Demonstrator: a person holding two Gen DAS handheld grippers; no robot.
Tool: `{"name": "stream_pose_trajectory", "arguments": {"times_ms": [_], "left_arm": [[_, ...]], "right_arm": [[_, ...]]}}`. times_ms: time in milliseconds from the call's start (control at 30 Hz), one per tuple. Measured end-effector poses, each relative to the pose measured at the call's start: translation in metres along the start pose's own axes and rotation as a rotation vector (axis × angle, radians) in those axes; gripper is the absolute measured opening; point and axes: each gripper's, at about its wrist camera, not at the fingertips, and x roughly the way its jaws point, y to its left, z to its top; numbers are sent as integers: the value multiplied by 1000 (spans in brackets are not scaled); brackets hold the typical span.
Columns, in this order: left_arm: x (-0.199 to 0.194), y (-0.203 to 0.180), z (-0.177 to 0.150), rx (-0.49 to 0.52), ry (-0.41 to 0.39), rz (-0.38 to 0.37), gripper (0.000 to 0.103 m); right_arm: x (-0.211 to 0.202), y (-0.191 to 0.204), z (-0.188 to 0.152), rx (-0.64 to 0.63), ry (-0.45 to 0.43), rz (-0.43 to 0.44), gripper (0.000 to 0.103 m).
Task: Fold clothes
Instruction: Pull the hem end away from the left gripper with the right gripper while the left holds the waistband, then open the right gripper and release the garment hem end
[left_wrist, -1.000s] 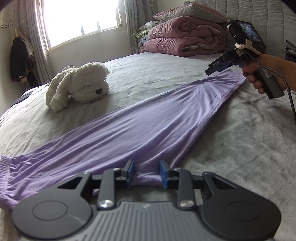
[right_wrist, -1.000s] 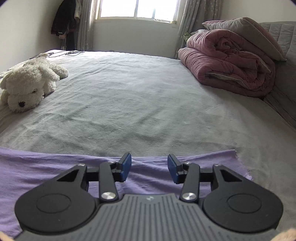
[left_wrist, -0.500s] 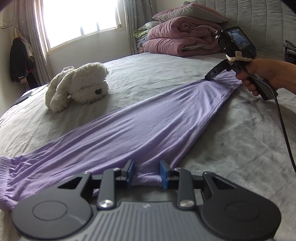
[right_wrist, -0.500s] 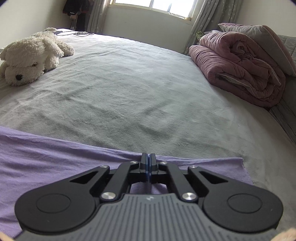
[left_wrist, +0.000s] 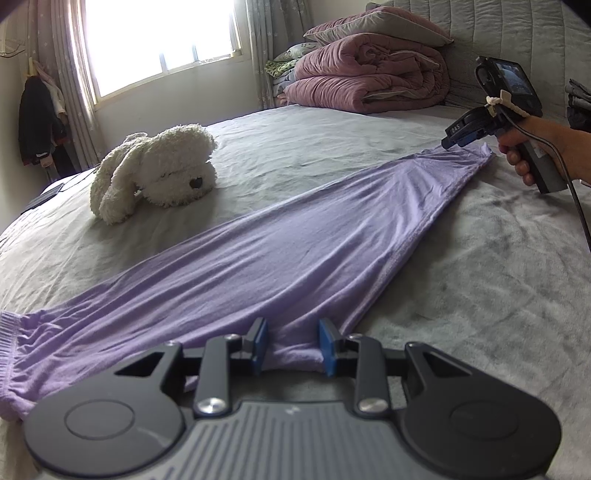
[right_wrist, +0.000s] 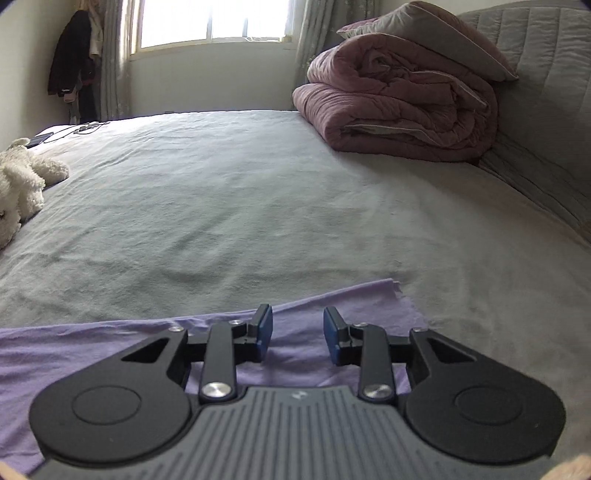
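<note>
Currently the long lilac jersey garment (left_wrist: 295, 254) lies stretched flat across the grey bed (left_wrist: 480, 288), in a long narrow strip with no cross fold showing. At its near end the left hand-held gripper (left_wrist: 291, 347) stands parted, a bunch of the cloth between its blue pads, which do not look closed on it. At the far end, the right hand-held gripper (right_wrist: 297, 338) hangs spread over the hem, gripping nothing. Judging by this, end-to-end folding remains.

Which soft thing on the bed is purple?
The long purple garment lying flat across the bed. The toy dog is white, and the folded quilt is dusty pink.
</note>
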Motion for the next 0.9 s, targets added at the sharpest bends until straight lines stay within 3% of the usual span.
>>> {"name": "stream_pose_trajectory", "arguments": {"times_ms": [533, 600, 700, 833, 900], "left_arm": [[0, 0, 0, 4, -5, -1, 32], [0, 1, 0, 1, -4, -4, 32], [0, 1, 0, 0, -4, -5, 32], [0, -1, 0, 9, -4, 3, 32], [1, -2, 0, 14, -5, 8, 32]], "right_arm": [[40, 24, 11, -198, 31, -190, 28], [30, 20, 13, -189, 0, -251, 28], [0, 4, 11, -84, -52, -174, 28], [-35, -3, -6, -22, -45, 52, 33], [-43, 2, -16, -53, -12, 138, 33]]}}
